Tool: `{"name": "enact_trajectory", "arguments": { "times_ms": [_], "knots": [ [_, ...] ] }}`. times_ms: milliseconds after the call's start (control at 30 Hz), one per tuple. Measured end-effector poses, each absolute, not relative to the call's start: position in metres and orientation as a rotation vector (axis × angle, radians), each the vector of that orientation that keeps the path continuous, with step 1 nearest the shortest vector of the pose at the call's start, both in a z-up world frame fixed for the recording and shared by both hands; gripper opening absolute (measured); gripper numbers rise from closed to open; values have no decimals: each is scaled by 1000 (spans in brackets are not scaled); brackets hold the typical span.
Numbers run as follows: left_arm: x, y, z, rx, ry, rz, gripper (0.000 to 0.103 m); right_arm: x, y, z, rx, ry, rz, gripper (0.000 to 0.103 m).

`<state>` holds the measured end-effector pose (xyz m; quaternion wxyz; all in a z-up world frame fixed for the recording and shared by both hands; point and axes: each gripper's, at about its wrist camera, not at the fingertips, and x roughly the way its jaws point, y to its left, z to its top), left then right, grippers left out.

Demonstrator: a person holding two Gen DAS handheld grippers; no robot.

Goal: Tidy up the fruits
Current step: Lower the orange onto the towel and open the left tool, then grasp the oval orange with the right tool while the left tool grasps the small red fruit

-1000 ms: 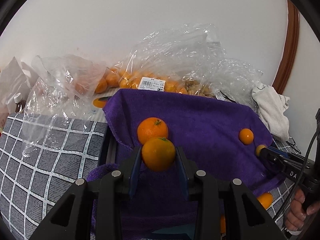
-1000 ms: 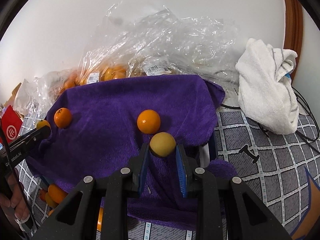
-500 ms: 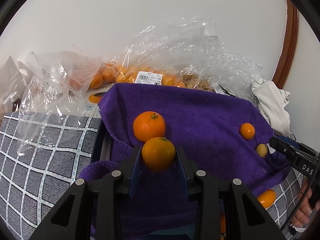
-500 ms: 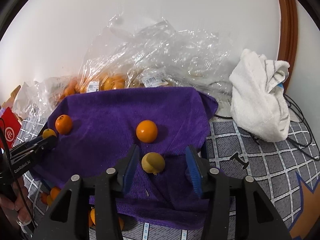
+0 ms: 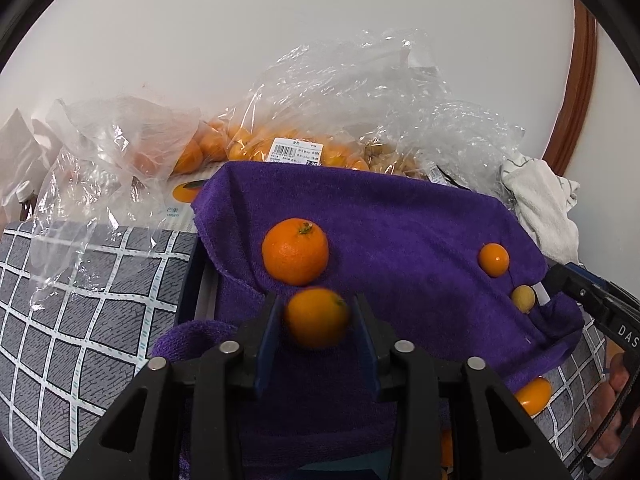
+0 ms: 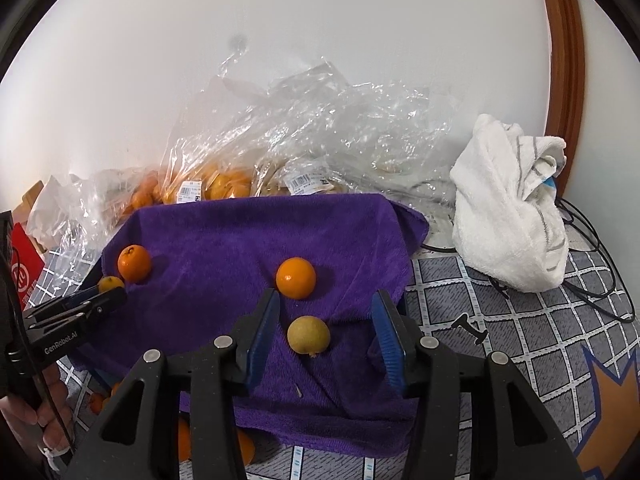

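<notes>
**A:** Left wrist view. What have I got?

**B:** My left gripper [image 5: 317, 322] has an orange [image 5: 317, 317] between its blue pads. The fruit looks blurred and there seems to be a sliver of gap each side, so I cannot tell whether I am pinching it or letting go. It sits just above the purple towel [image 5: 400, 216], close below a second, larger orange [image 5: 295, 251] that rests on the towel. A small orange fruit [image 5: 494, 259] and a yellowish fruit [image 5: 523, 298] lie far right.

**A:** Step in hand?

**B:** Setting fruit out on the towel, I judge. Next: make sure the jaws are clear, then back straight off so the orange doesn't roll into its neighbour.

**A:** Right wrist view?

**B:** My right gripper [image 6: 326, 330] stands spread wide, holding nothing. The yellowish fruit [image 6: 308, 335] lies on the towel [image 6: 224, 236] between the fingers, touching neither; the small orange fruit [image 6: 296, 278] lies just beyond it.

**A:** Next for that side?

**B:** Lift away cleanly and fetch another, likely from the plastic bags [image 6: 280, 148] behind.
</notes>
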<state>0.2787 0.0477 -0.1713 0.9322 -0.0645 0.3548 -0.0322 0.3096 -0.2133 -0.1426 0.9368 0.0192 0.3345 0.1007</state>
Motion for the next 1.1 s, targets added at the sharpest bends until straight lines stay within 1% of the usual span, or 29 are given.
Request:
{"name": "enact_trajectory", "arguments": {
  "times_ms": [100, 233, 433, 533, 667, 733, 800, 933, 1100],
  "knots": [
    [275, 48, -168, -139, 704, -76, 44, 307, -211, -141, 32, 698, 222, 49],
    [272, 52, -165, -157, 680, -86, 47, 297, -209, -132, 34, 665, 249, 49],
    [269, 56, -161, -178, 660, -98, 47, 281, -210, -126, 24, 683, 255, 49],
    [265, 58, -159, -182, 652, -98, 47, 266, -212, -126, 36, 693, 279, 47],
    [258, 61, -154, -166, 642, -79, 47, 250, -212, -134, 54, 727, 305, 44],
    [252, 62, -148, -156, 653, -63, 47, 243, -210, -142, 58, 758, 317, 41],
    [246, 64, -141, -164, 665, -64, 47, 237, -208, -149, 64, 783, 346, 35],
    [221, 69, -129, -141, 662, -75, 47, 229, -198, -158, 60, 808, 380, 35],
    [194, 81, -133, -160, 715, -96, 47, 237, -188, -172, 56, 847, 398, 35]
  ]
}}
